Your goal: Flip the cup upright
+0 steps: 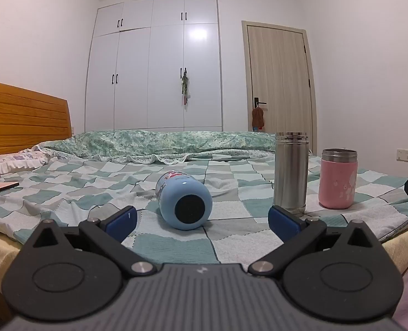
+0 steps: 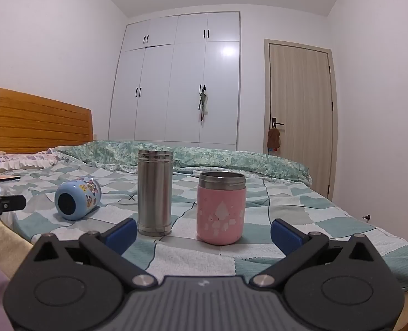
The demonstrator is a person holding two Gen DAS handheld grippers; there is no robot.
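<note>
A light blue cup with cartoon stickers lies on its side on the checked bedspread, its dark base facing me. My left gripper is open and empty, just short of the cup, which lies between the finger lines. In the right wrist view the blue cup lies at the left. My right gripper is open and empty, in front of an upright steel cup and an upright pink cup.
The steel cup and pink cup stand to the right of the blue cup. A flat pink item lies at the left. A rolled green quilt, wooden headboard, wardrobe and door lie behind.
</note>
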